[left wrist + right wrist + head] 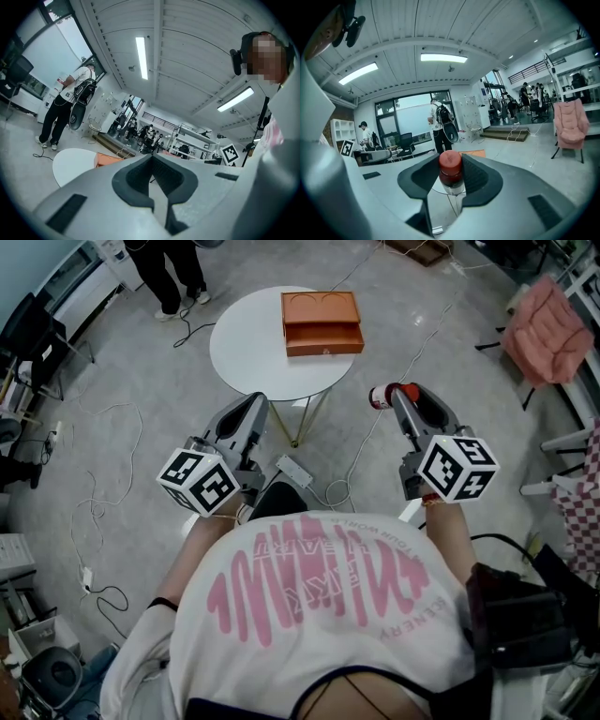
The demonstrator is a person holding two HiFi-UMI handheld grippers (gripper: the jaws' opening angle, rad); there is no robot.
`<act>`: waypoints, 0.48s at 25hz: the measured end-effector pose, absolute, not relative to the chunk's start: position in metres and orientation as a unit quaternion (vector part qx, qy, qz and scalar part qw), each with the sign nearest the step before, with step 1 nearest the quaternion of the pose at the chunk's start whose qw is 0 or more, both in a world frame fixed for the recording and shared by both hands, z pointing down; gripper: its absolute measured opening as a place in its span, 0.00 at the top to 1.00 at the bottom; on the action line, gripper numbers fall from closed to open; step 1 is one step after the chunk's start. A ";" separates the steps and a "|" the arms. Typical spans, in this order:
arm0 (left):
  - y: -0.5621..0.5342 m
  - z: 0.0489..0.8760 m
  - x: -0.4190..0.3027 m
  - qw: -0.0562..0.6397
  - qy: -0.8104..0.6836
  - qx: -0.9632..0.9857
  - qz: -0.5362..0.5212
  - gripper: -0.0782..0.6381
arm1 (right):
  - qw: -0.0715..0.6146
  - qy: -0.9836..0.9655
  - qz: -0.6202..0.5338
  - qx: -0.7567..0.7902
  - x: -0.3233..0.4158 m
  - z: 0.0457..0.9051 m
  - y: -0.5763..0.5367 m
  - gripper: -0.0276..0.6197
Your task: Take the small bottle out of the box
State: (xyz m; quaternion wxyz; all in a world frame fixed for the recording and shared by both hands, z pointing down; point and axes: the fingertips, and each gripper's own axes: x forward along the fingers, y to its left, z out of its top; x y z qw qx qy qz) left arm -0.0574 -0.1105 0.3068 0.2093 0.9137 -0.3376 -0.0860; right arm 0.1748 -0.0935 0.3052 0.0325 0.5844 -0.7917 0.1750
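A round white surface (pixel 248 343) on thin gold legs stands on the grey floor (pixel 141 418). Beyond it stands 1 person (pixel 175 273) in dark trousers. A pink chair (pixel 547 329) sits at far right. What looks like a white power strip (pixel 293 471) lies near the legs, and loose cables (pixel 94 498) trail to the left.

Round white table (pixel 246 348): near and left parts bare, open from the front. Orange box (pixel 322 322): takes the far right part, lower tier possibly drawn out frontward. Floor before the table: loose cables (pixel 94 493), a power strip (pixel 293 471). Standing person (pixel 173 277): just beyond the far left edge. Pink chair (pixel 548 329): well apart, right.
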 end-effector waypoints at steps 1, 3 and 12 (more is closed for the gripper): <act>-0.109 0.308 -0.058 0.209 -0.337 0.914 -0.086 0.88 | 0.033 -0.792 0.175 0.584 0.174 0.308 -0.093 0.74; -0.111 0.307 -0.056 0.210 -0.336 0.914 -0.084 0.88 | 0.035 -0.793 0.177 0.582 0.174 0.308 -0.096 0.74; -0.111 0.315 -0.067 0.210 -0.344 0.911 -0.083 0.88 | 0.041 -0.796 0.180 0.576 0.165 0.317 -0.099 0.74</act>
